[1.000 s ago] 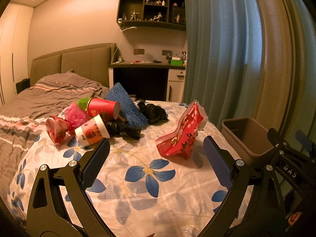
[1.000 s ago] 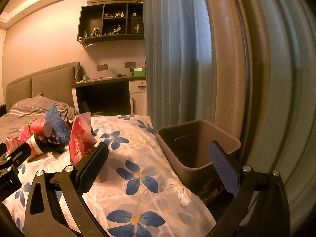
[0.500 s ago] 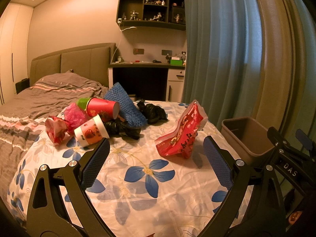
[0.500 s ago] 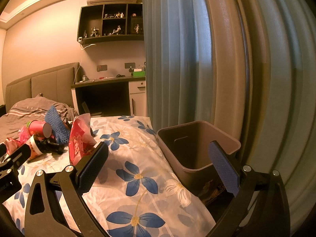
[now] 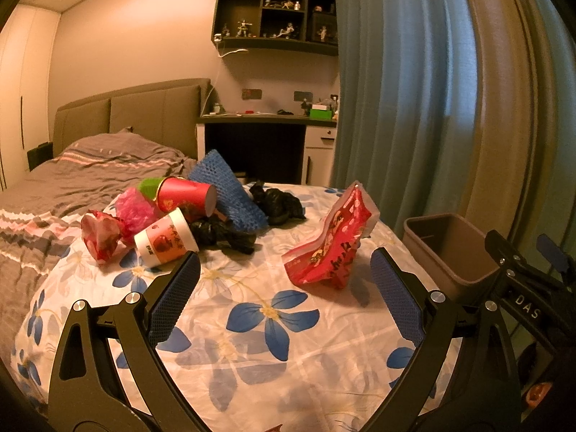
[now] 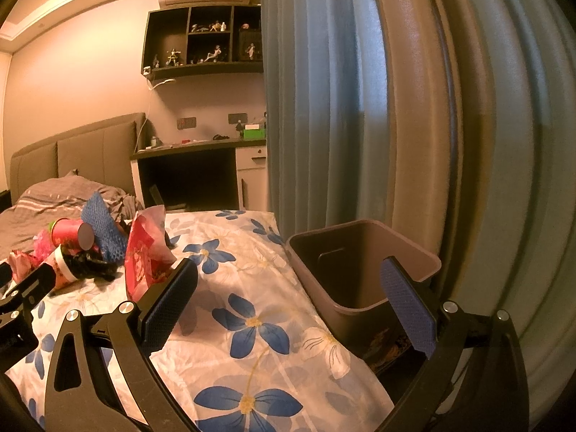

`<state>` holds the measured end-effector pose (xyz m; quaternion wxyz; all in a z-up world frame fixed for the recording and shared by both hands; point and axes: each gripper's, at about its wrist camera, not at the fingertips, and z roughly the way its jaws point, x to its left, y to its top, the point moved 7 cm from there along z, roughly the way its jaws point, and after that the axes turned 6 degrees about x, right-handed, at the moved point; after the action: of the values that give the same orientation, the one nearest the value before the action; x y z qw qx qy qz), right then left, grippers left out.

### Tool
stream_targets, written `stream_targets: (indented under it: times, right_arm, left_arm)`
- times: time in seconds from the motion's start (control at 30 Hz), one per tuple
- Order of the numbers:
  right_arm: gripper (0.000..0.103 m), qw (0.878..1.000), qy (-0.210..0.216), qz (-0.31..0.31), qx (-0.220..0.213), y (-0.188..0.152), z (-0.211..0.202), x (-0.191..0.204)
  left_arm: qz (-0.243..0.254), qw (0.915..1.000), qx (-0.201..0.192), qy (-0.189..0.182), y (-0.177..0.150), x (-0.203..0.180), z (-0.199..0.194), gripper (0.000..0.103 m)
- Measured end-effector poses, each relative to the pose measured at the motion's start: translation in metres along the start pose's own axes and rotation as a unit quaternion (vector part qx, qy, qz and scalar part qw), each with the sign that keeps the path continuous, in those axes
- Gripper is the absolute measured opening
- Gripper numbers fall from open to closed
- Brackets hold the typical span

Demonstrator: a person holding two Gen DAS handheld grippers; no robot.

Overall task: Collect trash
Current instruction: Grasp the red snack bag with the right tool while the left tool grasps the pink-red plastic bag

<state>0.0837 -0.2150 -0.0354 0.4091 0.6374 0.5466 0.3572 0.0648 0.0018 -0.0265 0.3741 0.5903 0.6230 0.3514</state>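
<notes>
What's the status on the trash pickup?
Left gripper open, right gripper open, both empty. Red snack bag nearest, on bedspread. Bin empty, path clear.

- My left tongs [image 5: 284, 288] are spread wide, both blue pads in view, nothing between them.
- They hang level, pointing forward, with nothing touching either pad.
- My right tongs [image 6: 288, 295] are spread just as wide, and the gap between the pads is clear.
- From the left camera I see the right tongs [image 5: 522, 252] at the far right edge; from the right camera the left tongs [image 6: 21, 288] sit at the far left edge.
</notes>
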Motion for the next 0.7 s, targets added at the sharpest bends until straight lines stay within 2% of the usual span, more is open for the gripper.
stream_targets:
  times: [0.13, 0.3, 0.53, 0.7]
  right_arm:
    - [0.098, 1.000, 0.009, -0.002, 0.001, -0.001, 0.002, 0.006]
    - [0.098, 0.999, 0.041, 0.000, 0.008, -0.005, 0.011, 0.019]
    - [0.098, 0.992, 0.120, -0.021, 0.020, -0.005, 0.030, 0.068]
    - [0.094, 0.987, 0.155, -0.039, 0.023, -0.005, 0.046, 0.105]
  left_arm:
    - [-0.006, 1.0000, -0.002, 0.005, -0.013, -0.006, 0.002, 0.094]
    - [-0.026, 0.9995, -0.007, 0.016, -0.017, 0.031, 0.017, 0.094]
    - [-0.046, 0.9971, -0.021, 0.057, -0.017, 0.064, 0.013, 0.094]
    - [-0.050, 0.9960, -0.021, 0.071, -0.020, 0.078, 0.018, 0.094]
